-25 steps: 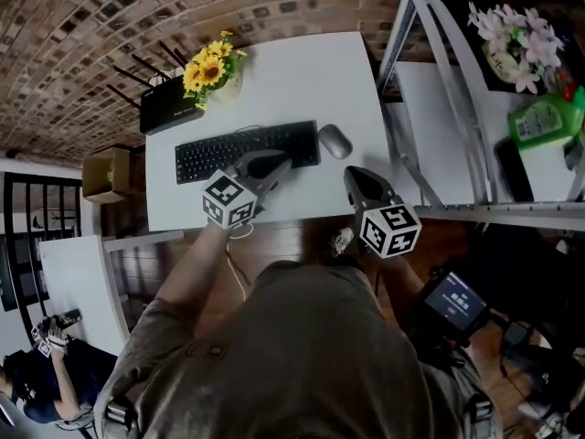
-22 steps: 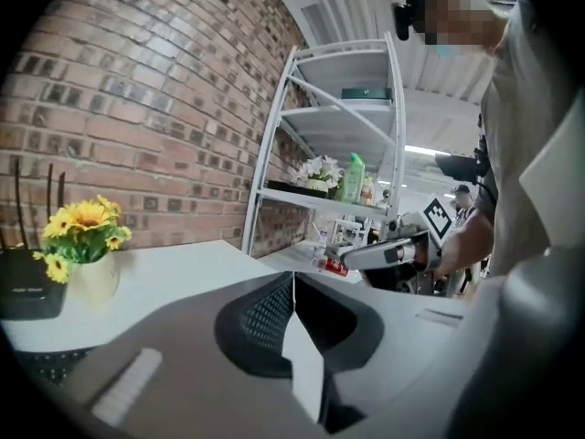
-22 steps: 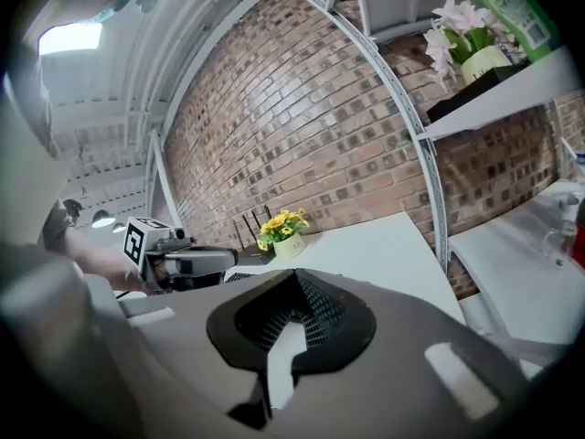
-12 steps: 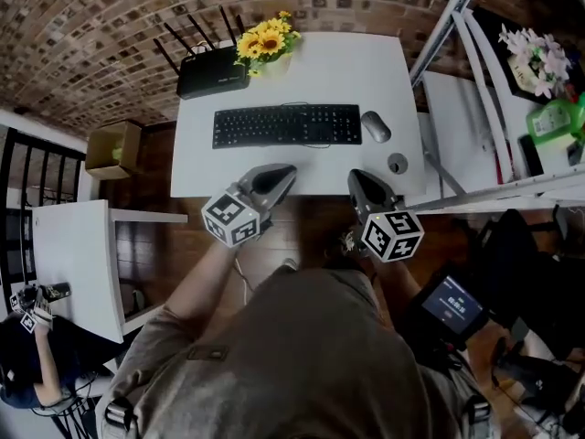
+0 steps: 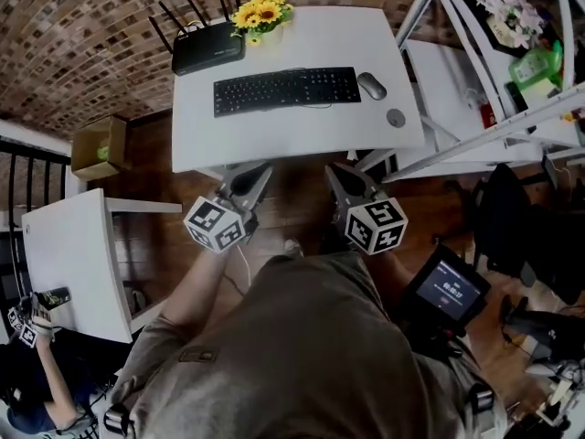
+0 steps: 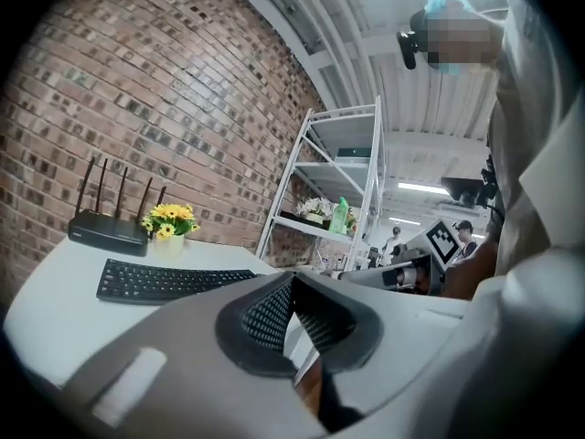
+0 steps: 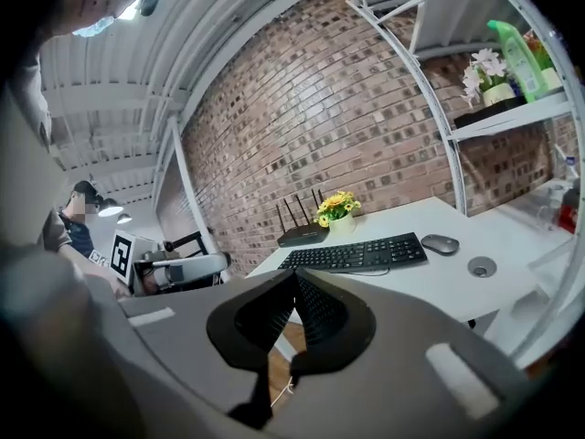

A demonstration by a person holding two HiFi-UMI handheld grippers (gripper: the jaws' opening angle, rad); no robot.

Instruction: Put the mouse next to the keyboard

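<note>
Black keyboard (image 5: 287, 90), mouse (image 5: 371, 85) apparently grey, white table (image 5: 274, 140), yellow flowers (image 5: 260, 13), black router (image 5: 207, 53), red-brown brick wall (image 5: 82, 35).

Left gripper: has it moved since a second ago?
Yes. The left gripper has backed off the near edge of the white desk, away from the black keyboard, toward the person.

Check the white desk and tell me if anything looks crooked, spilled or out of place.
Nothing stands out. The keyboard lies straight on the desk, the mouse sits just off its right end, and the router and flowers sit along the back edge. No spill or damage shows.
</note>
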